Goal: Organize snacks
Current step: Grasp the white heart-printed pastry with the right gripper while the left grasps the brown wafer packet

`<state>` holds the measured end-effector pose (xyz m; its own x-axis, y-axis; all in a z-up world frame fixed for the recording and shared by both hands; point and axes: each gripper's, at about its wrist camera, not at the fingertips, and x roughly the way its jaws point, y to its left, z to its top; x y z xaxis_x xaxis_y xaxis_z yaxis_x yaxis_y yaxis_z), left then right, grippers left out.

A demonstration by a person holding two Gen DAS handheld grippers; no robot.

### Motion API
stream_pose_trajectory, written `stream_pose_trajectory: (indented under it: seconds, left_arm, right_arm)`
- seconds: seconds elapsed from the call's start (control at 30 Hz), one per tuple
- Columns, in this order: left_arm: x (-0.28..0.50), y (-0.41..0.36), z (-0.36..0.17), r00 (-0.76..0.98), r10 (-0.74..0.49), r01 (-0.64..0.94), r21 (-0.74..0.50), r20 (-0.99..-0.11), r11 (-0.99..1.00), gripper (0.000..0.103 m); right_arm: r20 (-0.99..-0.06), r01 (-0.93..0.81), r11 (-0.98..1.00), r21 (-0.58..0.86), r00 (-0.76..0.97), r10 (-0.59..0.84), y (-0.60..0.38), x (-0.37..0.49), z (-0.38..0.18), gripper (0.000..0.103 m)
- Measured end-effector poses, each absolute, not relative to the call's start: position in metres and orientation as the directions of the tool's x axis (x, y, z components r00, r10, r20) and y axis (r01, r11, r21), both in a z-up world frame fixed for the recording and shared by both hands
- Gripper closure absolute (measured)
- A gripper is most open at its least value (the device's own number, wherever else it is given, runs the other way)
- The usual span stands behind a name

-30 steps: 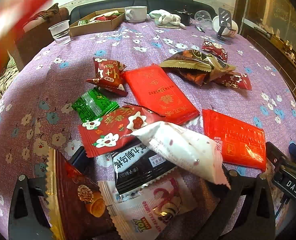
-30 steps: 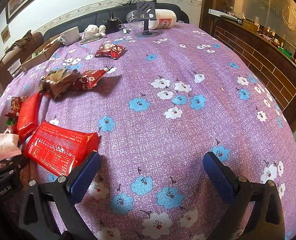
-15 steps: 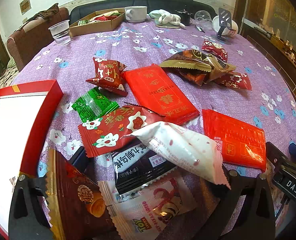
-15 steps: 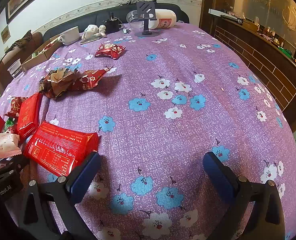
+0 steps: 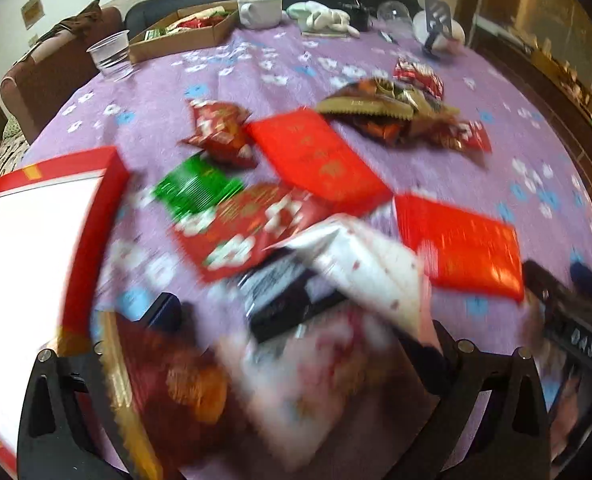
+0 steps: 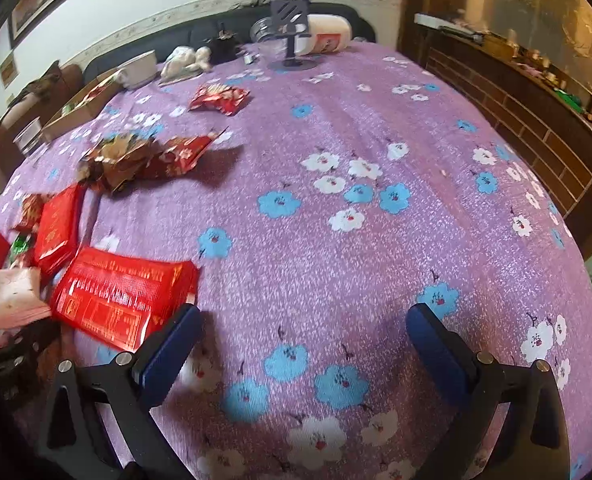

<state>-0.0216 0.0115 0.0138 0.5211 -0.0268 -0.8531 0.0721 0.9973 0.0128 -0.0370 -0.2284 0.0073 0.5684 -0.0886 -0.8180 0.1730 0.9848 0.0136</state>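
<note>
Red-rimmed, the white-floored box [image 5: 36, 240] sits just beside the snack pile [image 5: 280, 248], handy for loading. The left claw [image 5: 296, 360] stands wide around blurred packets nearest the box; the right claw [image 6: 302, 344] gapes empty over bare counter [image 6: 376, 140], farther away.

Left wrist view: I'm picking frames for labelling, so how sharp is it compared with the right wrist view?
Left wrist view: heavy motion blur up close, smearing the white packet and the brown packet; the far cardboard box stays crisper. Right wrist view: mostly sharp, the red packet only slightly smeared; both show fisheye bending.
</note>
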Motion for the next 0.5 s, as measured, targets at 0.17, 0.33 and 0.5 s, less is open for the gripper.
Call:
stream_pose_trajectory:
  seconds: [0.17,0.33,0.5]
  left_arm:
    - [-0.086,0.049,0.068,0.672,-0.093,0.128,-0.009,-0.735,0.992,0.0]
    - [-0.122,0.088,0.077,0.71,-0.002,0.12,0.117,-0.704,0.986,0.0]
    - [-0.153,0.128,0.067,0.719,0.08,0.08,0.197,-0.69,0.977,0.0]
  right_arm:
    - [-0.801,0.154,0.976,0.155,0.598,0.033,-0.236,-0.067,0.021,0.0]
    - [-0.747,0.027,0.973,0.231,0.645,0.159,-0.212,-0.084,0.049,0.0]
    - [-0.754,-0.162,0.963,0.214,0.599,0.268,-0.141,-0.078,0.056,0.0]
